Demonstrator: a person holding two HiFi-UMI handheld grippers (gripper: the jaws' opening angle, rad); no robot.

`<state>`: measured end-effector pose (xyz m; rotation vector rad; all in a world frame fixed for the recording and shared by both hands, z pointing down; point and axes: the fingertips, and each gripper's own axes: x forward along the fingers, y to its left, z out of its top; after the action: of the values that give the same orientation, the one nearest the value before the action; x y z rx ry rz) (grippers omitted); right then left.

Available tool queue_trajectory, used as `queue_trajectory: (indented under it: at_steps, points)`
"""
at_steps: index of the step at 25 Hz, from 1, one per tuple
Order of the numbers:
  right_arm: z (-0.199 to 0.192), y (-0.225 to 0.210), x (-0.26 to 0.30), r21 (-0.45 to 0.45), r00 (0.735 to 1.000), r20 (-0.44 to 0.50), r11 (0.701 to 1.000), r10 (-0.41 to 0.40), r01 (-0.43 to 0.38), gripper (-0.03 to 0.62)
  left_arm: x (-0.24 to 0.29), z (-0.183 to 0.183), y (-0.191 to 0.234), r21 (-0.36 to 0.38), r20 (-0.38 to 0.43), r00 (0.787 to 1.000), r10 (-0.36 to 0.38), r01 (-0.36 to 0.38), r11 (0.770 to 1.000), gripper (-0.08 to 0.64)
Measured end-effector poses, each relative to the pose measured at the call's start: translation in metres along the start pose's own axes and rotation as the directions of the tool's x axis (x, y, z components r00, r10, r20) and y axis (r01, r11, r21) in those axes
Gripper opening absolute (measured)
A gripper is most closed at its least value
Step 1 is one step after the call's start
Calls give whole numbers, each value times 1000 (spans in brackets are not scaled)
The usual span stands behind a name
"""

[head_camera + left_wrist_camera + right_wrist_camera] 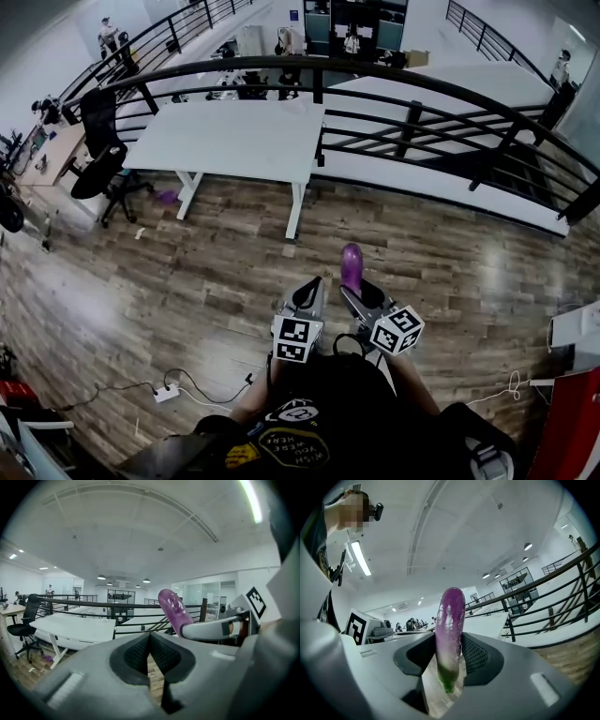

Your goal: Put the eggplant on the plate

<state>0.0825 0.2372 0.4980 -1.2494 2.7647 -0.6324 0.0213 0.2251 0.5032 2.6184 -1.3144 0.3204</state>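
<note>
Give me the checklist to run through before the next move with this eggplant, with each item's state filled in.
1. Grip on the eggplant: ok. The right gripper has a pad on each side of it.
2. Eggplant's pose: ok. It stands upright, green stem end down, purple end above the jaws.
3. Left gripper free: ok. Jaws together, nothing between them.
4. Grippers apart: ok. In the head view the left one sits beside the right and does not touch the eggplant.
5. Plate located: cannot tell. No view shows a plate, not even on the white table ahead.
</note>
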Motion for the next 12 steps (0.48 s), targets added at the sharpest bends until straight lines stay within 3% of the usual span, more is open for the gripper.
queue_trajectory:
  at_steps: [3,12]
  points:
    - [3,0,26,-10,1000,3,1000,-17,17,179,6,-1,18,-5,-1,1000,-29,29,1000,5]
    - [3,-20,83,15,998,-59,1000,-6,7,179,48,-2,76,-86,-25,1000,-10,8,996,5]
